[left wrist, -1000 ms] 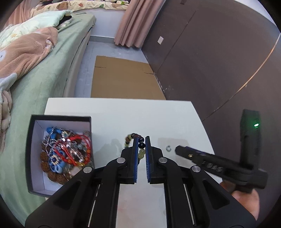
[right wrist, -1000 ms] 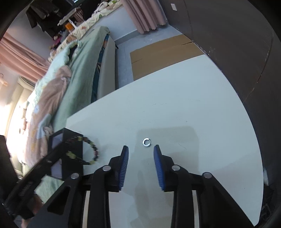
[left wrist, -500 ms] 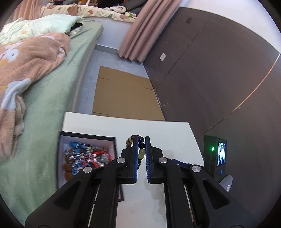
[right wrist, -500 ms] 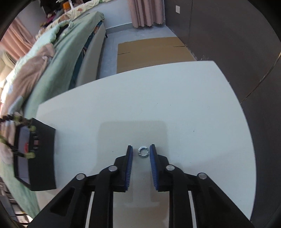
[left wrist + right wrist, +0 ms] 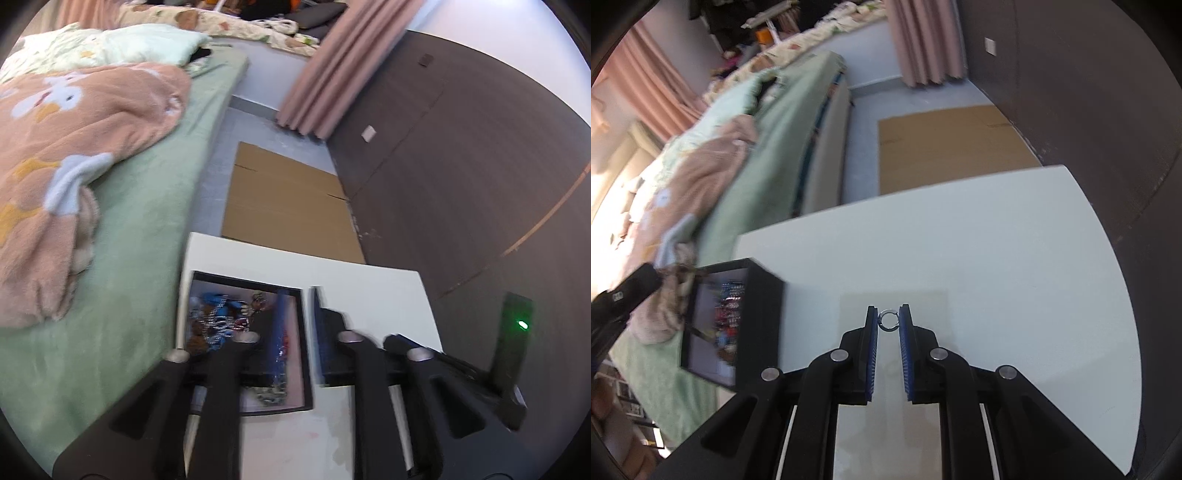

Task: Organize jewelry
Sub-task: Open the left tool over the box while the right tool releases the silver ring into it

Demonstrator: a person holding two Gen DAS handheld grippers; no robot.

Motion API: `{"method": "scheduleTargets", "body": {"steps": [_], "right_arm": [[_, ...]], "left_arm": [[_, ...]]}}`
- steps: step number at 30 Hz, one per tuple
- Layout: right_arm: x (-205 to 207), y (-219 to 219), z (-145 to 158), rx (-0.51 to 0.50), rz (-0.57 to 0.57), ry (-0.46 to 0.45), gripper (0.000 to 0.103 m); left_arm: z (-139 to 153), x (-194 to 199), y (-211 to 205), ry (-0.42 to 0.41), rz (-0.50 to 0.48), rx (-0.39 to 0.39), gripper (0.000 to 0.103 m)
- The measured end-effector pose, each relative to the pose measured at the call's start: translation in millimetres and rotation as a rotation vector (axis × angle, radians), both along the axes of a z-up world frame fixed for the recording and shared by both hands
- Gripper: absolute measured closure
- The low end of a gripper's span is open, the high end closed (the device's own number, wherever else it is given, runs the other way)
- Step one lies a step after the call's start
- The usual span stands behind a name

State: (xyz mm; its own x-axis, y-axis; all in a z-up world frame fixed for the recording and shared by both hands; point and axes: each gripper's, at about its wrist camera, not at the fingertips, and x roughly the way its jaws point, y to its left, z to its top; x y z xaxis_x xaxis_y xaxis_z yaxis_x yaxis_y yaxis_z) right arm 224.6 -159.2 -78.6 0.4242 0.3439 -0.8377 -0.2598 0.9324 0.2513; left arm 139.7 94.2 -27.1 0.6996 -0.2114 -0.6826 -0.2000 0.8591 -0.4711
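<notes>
The left gripper (image 5: 295, 325) pointed steeply down over the right side of the black box (image 5: 304, 350), its jaws having just been opening and now standing apart w/ nothing visibly pressed between the blue pads; the frame was blurred by motion. One finger hung above the box's inside, the other above the white table (image 5: 369, 288) just right of the box wall. In the box lay a heap of jewelry (image 5: 221, 321), blue, red and silver pieces, plus a beaded bracelet (image 5: 273, 395) near the front wall, too smeared to make out in detail. To the left of the table ran a bed w/ a green sheet (image 5: 140, 258) and a peach blanket (image 5: 74, 147); beyond the table a flat cardboard sheet (image 5: 288, 206) lay on the floor beside a dark wall. At right, the right gripper (image 5: 888, 319) also tilted downward, its jaws closed to a narrow gap and pinching a small silver ring (image 5: 888, 319) at the fingertips, above the table approx. mid-surface. From that view the box sat at the table's left edge, well apart from the ring, w/ nothing between them.
</notes>
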Motion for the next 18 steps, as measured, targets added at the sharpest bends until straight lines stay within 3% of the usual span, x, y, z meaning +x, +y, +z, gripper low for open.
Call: {"method": "scheduleTargets", "body": {"steps": [1, 5, 18], "right_arm": [[-2.6, 2.3, 3.1, 0.016, 0.012, -0.007, 0.091], [-20.6, 12.1, 20.3, 0.083, 0.058, -0.057, 0.091], [-50.1, 35.6, 50.9, 0.220, 0.143, -0.129, 0.091]], "left_arm": [[0.2, -3.5, 4.7, -0.007, 0.023, -0.005, 0.049], [2.6, -13.5, 16.1, -0.018, 0.064, -0.006, 0.047], [-2.8, -28.4, 29.7, 0.021, 0.091, 0.074, 0.019]]}}
